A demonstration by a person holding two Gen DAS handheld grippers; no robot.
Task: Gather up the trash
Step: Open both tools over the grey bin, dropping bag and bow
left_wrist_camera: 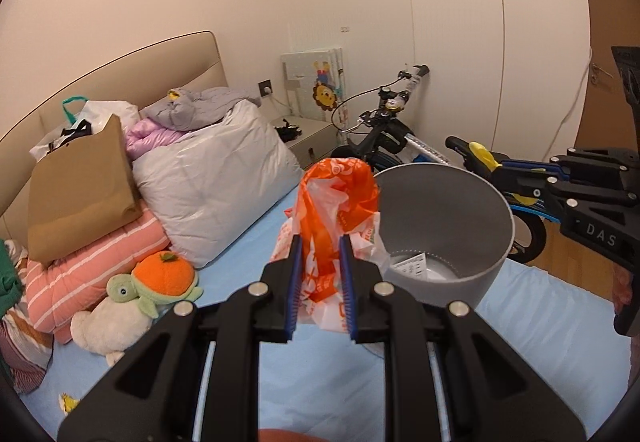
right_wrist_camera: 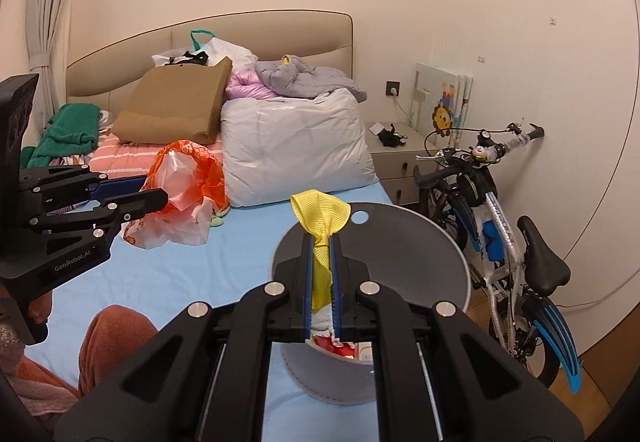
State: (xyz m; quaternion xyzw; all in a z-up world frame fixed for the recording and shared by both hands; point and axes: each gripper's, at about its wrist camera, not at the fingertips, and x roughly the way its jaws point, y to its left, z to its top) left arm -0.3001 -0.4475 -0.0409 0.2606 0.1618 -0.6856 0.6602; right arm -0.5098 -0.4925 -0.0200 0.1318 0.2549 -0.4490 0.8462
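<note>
Orange bag clamped in left hand-held gripper marked GenRobot.AI; right hand-held gripper pinching yellow ribbon

Taking the grey bin on the blue sheet as landmark: its mouth is partly blocked by the right gripper, clamped on a yellow ribbon, and to its left the left gripper, pinching an orange plastic bag, crowds the rim. Beyond the bin a white pillow and brown paper bag wall off the headboard end. To its right the bicycle stands close, while bare sheet lies open at its near left.
</note>
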